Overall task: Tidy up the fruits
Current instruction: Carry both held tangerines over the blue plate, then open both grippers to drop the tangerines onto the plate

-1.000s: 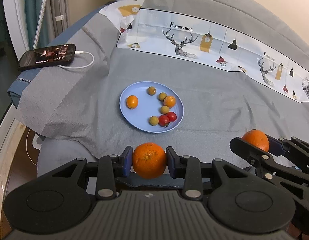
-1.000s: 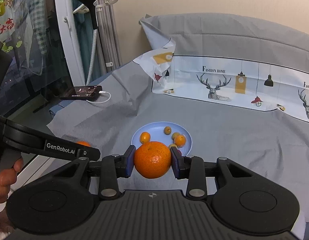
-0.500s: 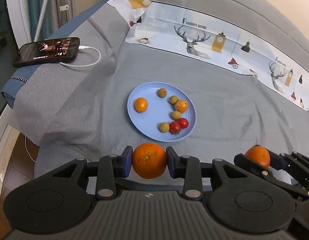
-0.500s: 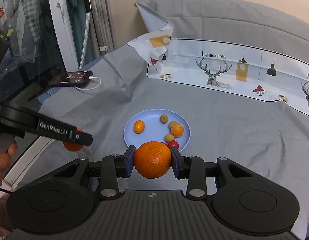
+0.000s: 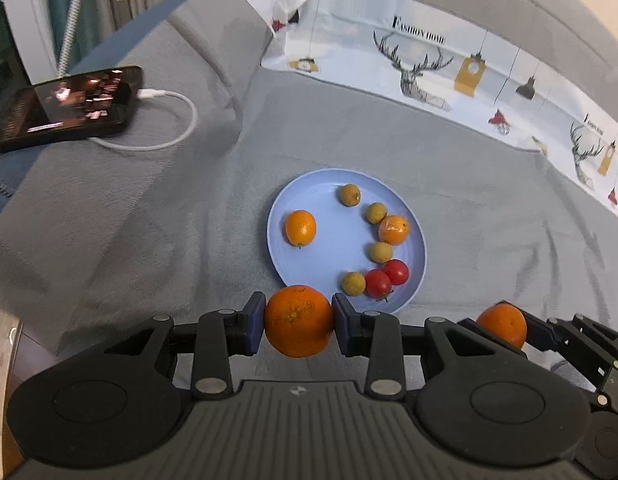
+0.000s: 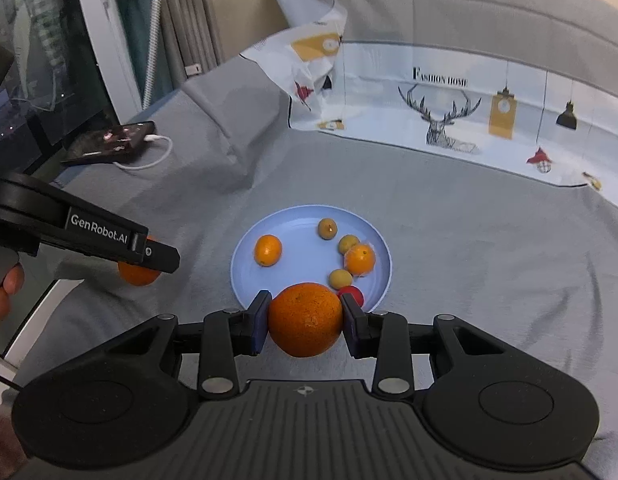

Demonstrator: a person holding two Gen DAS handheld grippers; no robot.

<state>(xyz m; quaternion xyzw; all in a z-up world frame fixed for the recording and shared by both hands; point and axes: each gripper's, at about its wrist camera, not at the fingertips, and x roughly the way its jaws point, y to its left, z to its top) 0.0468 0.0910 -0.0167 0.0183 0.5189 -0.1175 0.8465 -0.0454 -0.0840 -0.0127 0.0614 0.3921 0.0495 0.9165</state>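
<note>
Each hand carries a gripper, and each is nearly closed, clamped on a fruit. The left gripper (image 5: 299,322) pinches a round orange (image 5: 299,321) between its blue pads, stem dimple turned upward, held over the near rim of the blue plate (image 5: 329,240). The right gripper (image 6: 305,320) squeezes a second orange (image 6: 305,319) at the plate's near edge. Both point down toward the plate, which sits on the grey sheet (image 5: 149,220). A small oval orange fruit (image 5: 300,228) lies on the plate's left side, its long axis running near to far.

small fruits (image 5: 375,213) on plate (image 5: 329,200); phone (image 5: 65,108) far left behind
</note>
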